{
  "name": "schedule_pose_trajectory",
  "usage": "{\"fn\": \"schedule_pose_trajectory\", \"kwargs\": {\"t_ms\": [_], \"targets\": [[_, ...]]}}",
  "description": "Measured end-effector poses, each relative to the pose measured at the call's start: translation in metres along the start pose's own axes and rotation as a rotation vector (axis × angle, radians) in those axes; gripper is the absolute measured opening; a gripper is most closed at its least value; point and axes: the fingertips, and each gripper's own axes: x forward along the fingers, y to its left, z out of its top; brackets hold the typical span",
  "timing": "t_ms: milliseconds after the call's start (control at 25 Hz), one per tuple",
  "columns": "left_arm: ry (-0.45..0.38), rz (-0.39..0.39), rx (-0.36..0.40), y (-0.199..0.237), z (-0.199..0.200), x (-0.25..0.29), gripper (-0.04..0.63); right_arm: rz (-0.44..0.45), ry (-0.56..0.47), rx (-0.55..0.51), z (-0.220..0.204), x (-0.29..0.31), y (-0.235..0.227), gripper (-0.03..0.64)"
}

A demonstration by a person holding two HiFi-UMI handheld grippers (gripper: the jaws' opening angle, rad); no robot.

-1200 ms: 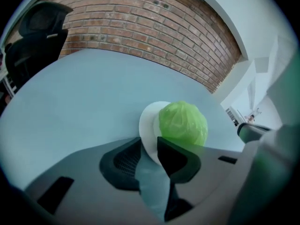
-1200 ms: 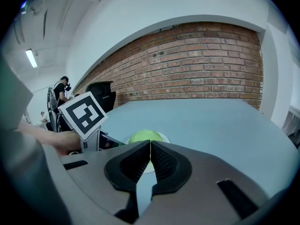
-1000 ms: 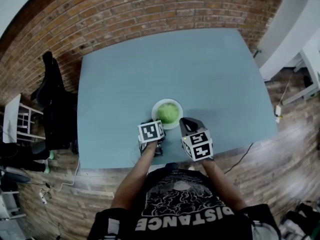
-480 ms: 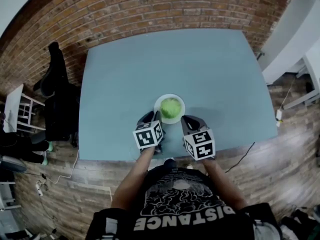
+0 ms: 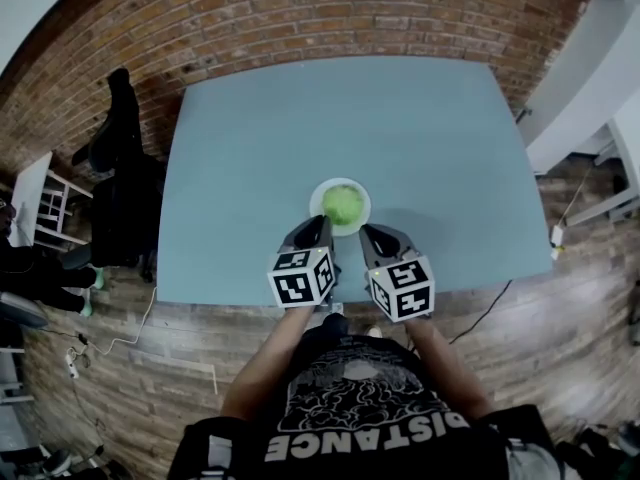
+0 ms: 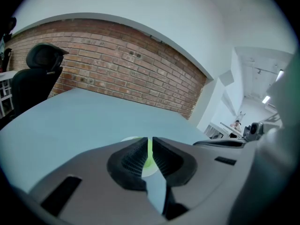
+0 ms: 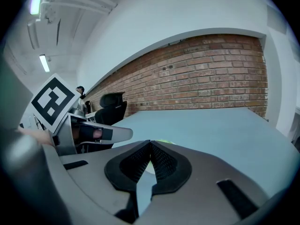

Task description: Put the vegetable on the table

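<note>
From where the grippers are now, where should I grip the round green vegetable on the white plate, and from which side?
Grip the round green vegetable across its middle, a jaw each side, coming from above on the near side. It is ball-shaped and sits in the white plate, whose rim may hinder a low approach. Both the left gripper and right gripper are shut: open first.

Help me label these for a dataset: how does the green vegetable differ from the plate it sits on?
The vegetable is green, while the plate is white. The vegetable is a rounded lump, while the plate is a shallow dish, wider than the vegetable. The vegetable rests on the plate, whereas the plate rests on the table. In the head view, both have a round outline.
</note>
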Motion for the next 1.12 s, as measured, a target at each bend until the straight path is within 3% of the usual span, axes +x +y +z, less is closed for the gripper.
{"fn": "schedule_pose_trajectory", "kwargs": {"t_ms": [440, 680, 920, 1120], "targets": [[-0.100, -0.047, 0.045, -0.046, 0.006, -0.037, 0.005, 0.038, -0.064, -0.013, 0.020, -0.032, 0.011, 0.009], [-0.119, -0.090, 0.125, -0.075, -0.004, -0.051, 0.001, 0.075, -0.078, -0.042, 0.020, -0.045, 0.021, 0.009], [-0.123, -0.080, 0.148, -0.088, -0.010, -0.062, 0.001, 0.112, -0.106, -0.080, 0.023, -0.058, 0.028, 0.009], [-0.160, -0.050, 0.211, -0.094, -0.007, -0.070, 0.000, 0.132, -0.116, -0.078, 0.018, -0.065, 0.031, 0.009]]}}
